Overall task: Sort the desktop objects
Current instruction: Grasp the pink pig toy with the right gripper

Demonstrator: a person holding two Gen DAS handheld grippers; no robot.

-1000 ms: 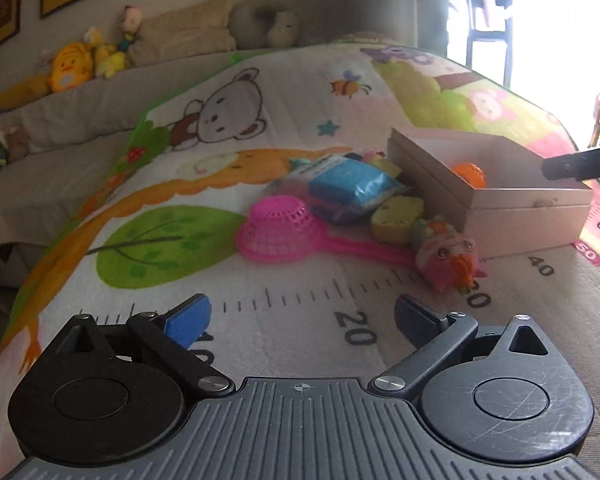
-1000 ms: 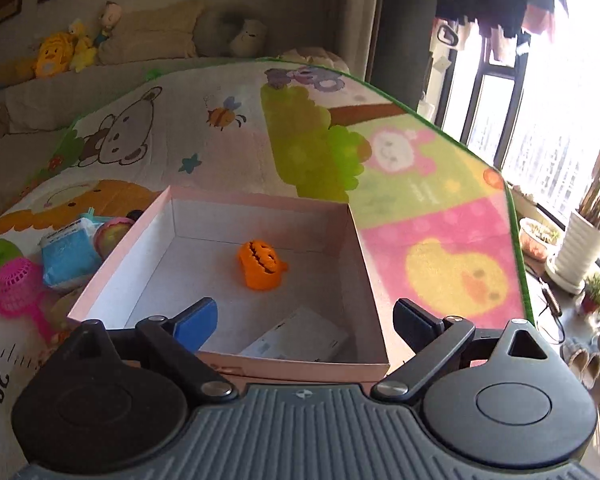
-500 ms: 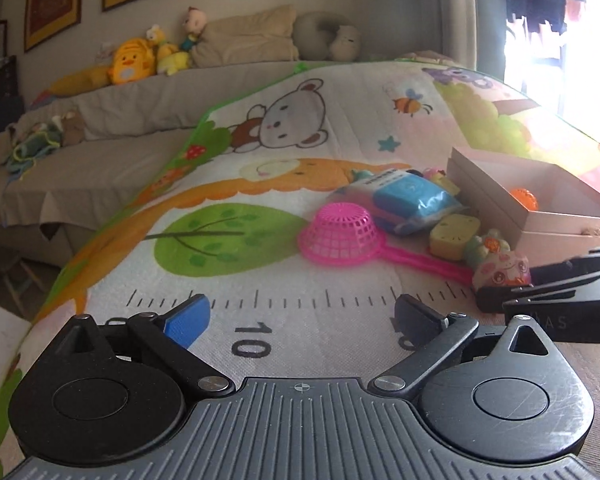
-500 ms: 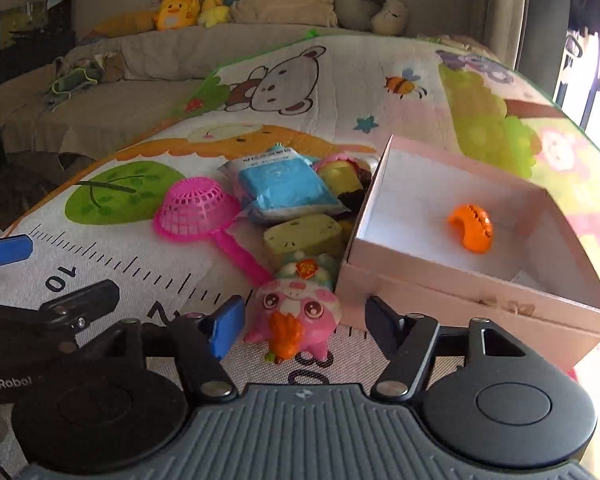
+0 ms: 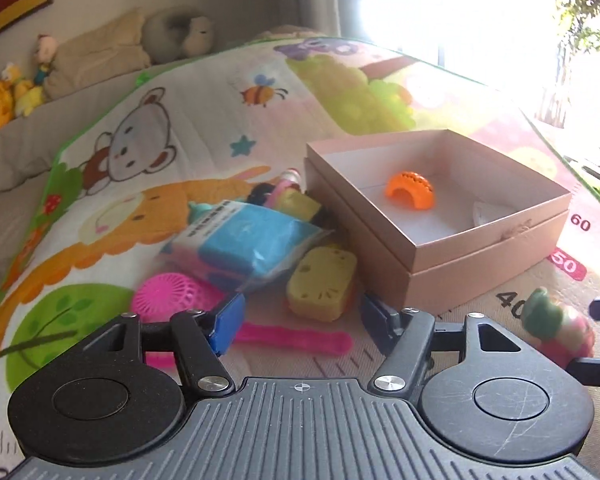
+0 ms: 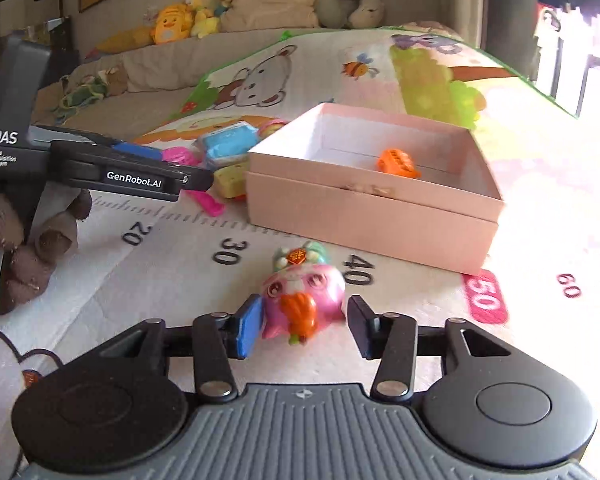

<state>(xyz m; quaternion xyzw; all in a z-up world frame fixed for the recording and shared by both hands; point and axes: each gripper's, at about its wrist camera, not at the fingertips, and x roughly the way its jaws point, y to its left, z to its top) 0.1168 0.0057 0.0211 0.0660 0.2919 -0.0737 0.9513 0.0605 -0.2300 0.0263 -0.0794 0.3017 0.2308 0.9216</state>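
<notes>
- Left claw (image 5: 300, 316) spread, empty, low centre of its frame; yellow sponge block (image 5: 322, 283) sits just ahead between its fingers, pink scoop (image 5: 172, 297) lower left.
- Right claw (image 6: 303, 330) parted around the pink pig toy (image 6: 303, 294) at my frame's centre; blue pad looks touching, black side apart. Not clenched yet.
- Pink box (image 6: 374, 196) lies beyond, upper right; its near wall stands in the way, so I'd lift over.
</notes>
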